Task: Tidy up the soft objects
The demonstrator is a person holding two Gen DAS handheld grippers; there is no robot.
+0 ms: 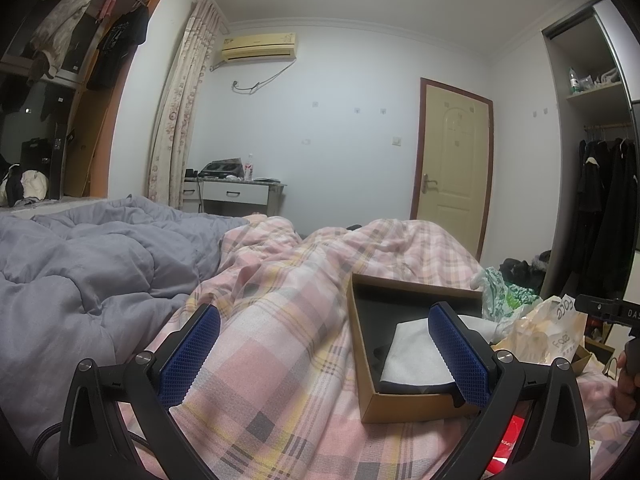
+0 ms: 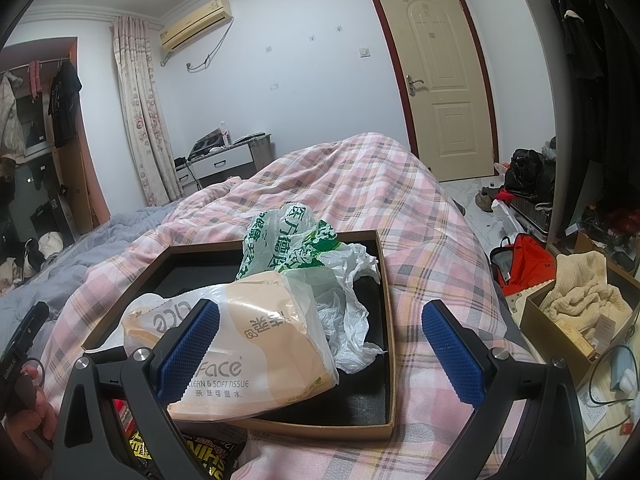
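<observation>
In the left wrist view my left gripper [image 1: 328, 356] is open above the pink plaid quilt [image 1: 280, 320], with nothing between its blue pads. Its right finger overlaps a brown cardboard box [image 1: 400, 404] with a black lining, where a folded white cloth [image 1: 412, 348] lies. In the right wrist view my right gripper [image 2: 320, 354] is open over a shallow brown box [image 2: 320, 426]. A beige soft-tissue pack [image 2: 260, 340], a green-printed plastic bag [image 2: 292, 240] and a crumpled white bag [image 2: 348, 312] rest in it. The left pad stands in front of the tissue pack, not clamped on it.
A grey duvet [image 1: 80, 272] covers the bed's left side. A black-and-yellow snack packet [image 2: 208, 452] lies at the box's near edge. On the floor to the right stand a carton with a cream knitted blanket [image 2: 580, 292] and an orange bag [image 2: 528, 260].
</observation>
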